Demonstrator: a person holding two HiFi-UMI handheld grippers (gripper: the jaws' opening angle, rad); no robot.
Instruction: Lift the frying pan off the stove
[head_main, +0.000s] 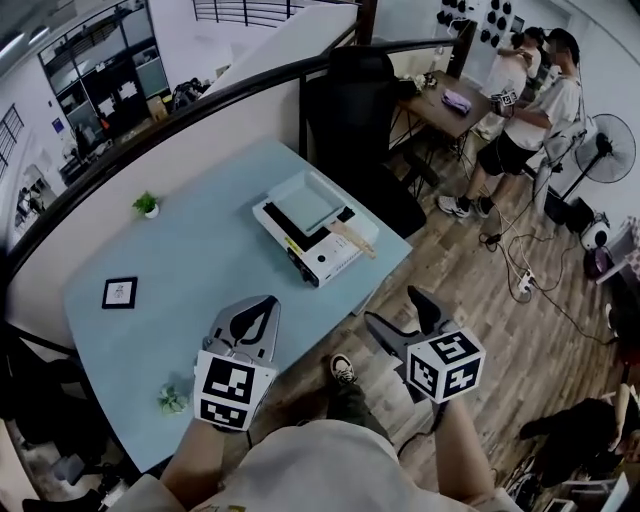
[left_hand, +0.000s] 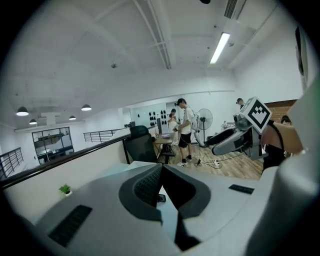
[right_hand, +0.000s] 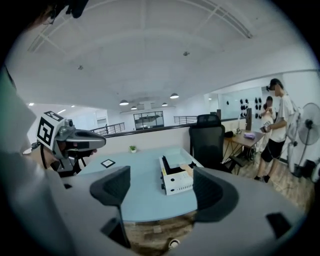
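A square pale green frying pan (head_main: 305, 201) with a wooden handle (head_main: 355, 239) sits on a white portable stove (head_main: 318, 252) at the right edge of the light blue table (head_main: 190, 270). Both grippers hover near the table's front, well short of the stove. My left gripper (head_main: 262, 308) is over the table with its jaws together and nothing in them. My right gripper (head_main: 391, 306) is off the table's edge, above the floor, jaws spread and empty. In the right gripper view the stove (right_hand: 178, 182) and pan (right_hand: 176, 163) lie ahead between the jaws.
A small potted plant (head_main: 146, 205), a black framed card (head_main: 119, 292) and another small plant (head_main: 172, 399) stand on the table. A black office chair (head_main: 352, 110) is behind the stove. People stand by a wooden desk (head_main: 450, 100) and a fan (head_main: 606, 150) at the far right.
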